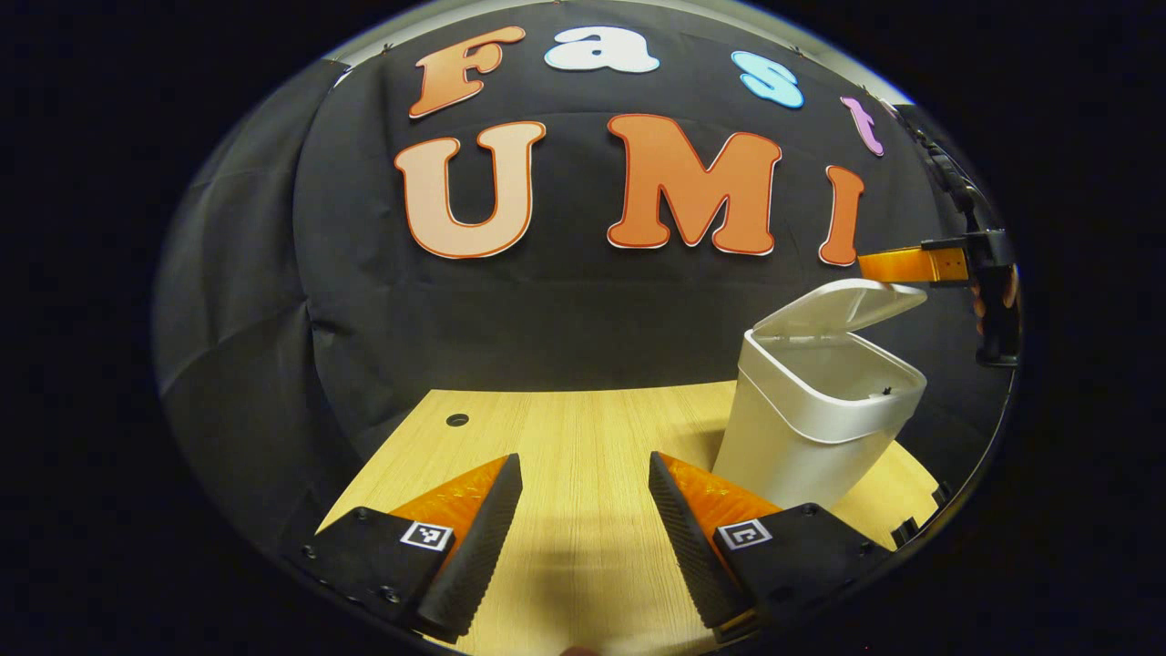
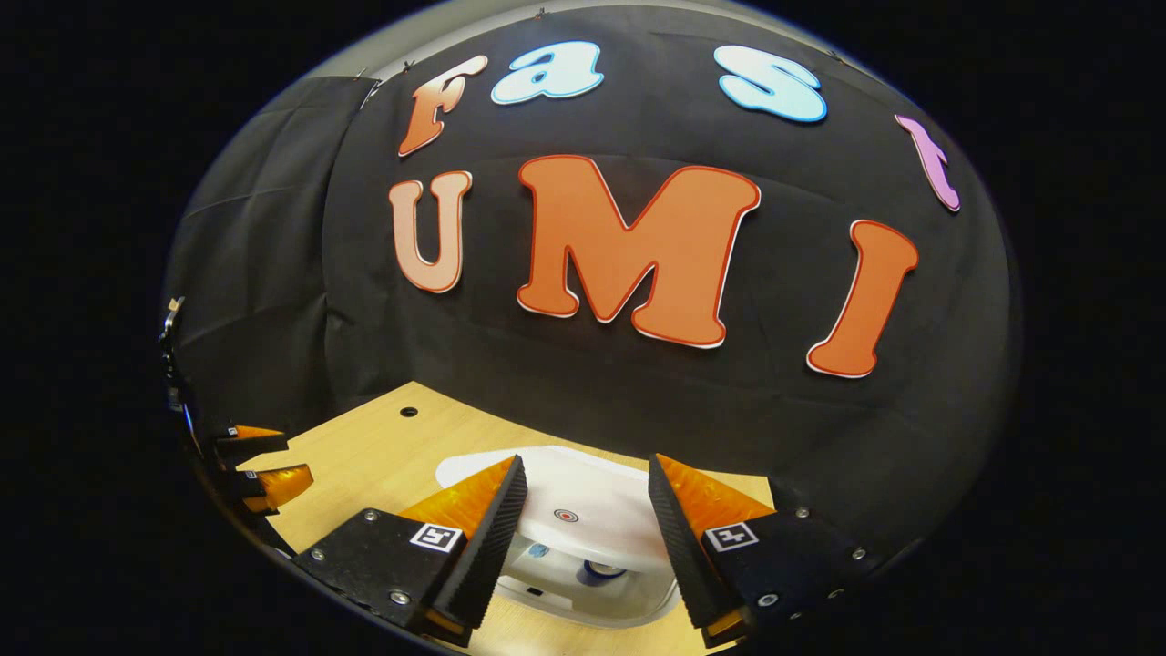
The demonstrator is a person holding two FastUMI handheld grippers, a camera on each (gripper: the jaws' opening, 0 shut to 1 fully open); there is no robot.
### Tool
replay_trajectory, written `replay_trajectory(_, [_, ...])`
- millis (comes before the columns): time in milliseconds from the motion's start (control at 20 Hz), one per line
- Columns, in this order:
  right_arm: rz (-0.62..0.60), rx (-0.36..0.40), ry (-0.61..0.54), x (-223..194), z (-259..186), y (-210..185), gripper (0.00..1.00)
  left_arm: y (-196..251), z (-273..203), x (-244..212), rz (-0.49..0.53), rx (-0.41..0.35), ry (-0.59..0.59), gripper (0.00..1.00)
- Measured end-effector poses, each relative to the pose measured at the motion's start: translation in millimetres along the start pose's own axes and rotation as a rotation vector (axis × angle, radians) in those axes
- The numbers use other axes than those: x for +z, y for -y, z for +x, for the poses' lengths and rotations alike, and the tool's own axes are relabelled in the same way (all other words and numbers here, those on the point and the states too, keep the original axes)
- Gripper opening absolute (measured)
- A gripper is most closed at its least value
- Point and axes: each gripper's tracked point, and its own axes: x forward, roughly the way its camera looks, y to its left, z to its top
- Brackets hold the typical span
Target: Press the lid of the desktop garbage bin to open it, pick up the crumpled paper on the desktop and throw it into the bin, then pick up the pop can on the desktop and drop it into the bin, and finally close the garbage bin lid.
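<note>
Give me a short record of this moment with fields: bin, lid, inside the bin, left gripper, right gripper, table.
bin: white bin standing upright on the table's right part
lid: lid raised, tilted open
inside the bin: something with blue shows under the lid; too unclear to name
left gripper: left gripper low over bare wood, jaws apart, holding nothing
right gripper: right gripper above the bin, jaws apart, holding nothing
table: wooden table with a small round hole
</note>
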Motion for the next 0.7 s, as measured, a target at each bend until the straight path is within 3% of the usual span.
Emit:
replay_trajectory(400, [0.071,0.019,-0.071,-48.2,-2.9,-13.6,0.82,5.2,2.3,-3.1,0.014,-0.011,-0.014,0.90])
replay_trajectory(700, [0.096,0.015,-0.108,-75.6,-3.4,-22.0,0.72,15.6,5.3,-6.0,0.033,-0.032,-0.029,0.89])
